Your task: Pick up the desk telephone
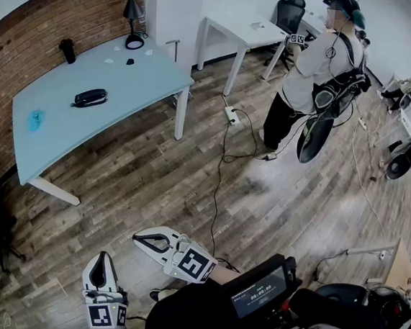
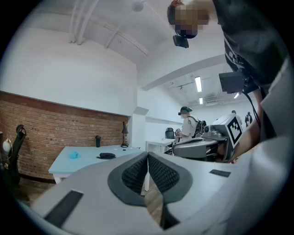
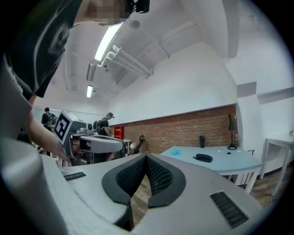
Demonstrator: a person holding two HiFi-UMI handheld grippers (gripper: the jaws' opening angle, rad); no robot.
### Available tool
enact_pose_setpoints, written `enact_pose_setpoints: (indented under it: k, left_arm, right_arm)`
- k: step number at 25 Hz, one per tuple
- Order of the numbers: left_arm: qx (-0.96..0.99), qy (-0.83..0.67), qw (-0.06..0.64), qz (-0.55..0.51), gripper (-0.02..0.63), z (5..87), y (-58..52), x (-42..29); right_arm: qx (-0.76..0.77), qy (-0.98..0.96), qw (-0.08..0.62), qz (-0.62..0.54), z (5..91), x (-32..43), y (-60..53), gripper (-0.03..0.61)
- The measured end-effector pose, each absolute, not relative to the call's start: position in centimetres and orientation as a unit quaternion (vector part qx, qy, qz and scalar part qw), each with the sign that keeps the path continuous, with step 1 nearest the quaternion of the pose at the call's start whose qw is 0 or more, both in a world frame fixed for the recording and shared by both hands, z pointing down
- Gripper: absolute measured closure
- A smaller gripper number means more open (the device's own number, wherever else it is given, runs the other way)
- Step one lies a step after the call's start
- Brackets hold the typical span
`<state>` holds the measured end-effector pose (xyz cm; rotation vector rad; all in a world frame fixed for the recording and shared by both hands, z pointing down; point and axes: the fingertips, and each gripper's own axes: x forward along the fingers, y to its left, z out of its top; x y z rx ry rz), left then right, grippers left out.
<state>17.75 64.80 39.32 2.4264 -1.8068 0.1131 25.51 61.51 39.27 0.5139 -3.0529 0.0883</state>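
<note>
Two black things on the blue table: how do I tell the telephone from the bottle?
The telephone lies flat, low and long; the bottle stands upright, tall and narrow. The telephone sits near the middle of the blue table; the bottle stands at the table's edge along the brick wall. Both are black and both rest on that table.
</note>
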Motion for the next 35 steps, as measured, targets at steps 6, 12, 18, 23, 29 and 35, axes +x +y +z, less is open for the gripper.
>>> enact_pose_setpoints:
  k: [6, 12, 18, 23, 29, 35]
  left_arm:
    - [0.803, -0.591, 0.046, 0.054, 0.584, 40.7, 62.0, 20.0]
    - [0.799, -0.597, 0.04, 0.06, 0.584, 41.1, 60.6, 23.5]
    - [0.794, -0.597, 0.051, 0.103, 0.584, 41.8, 58.3, 22.0]
    - [0.802, -0.586, 0.044, 0.104, 0.584, 43.0, 56.2, 18.4]
    - [0.817, -0.57, 0.042, 0.081, 0.584, 42.5, 52.8, 12.8]
    - [0.824, -0.559, 0.022, 0.087, 0.584, 41.8, 50.6, 8.7]
  right_arm:
    - [0.205, -0.978, 0.022, 0.016, 40.5, 28.0, 58.2, 0.563]
    - [0.202, -0.979, 0.014, -0.001, 41.2, 31.3, 56.9, 0.563]
    - [0.21, -0.977, 0.023, 0.02, 41.9, 29.4, 53.1, 0.563]
    - [0.217, -0.975, 0.046, 0.016, 42.0, 26.0, 51.1, 0.563]
    - [0.221, -0.973, 0.063, -0.012, 40.5, 20.1, 49.7, 0.563]
    - [0.243, -0.966, 0.077, -0.03, 39.7, 15.9, 48.4, 0.563]
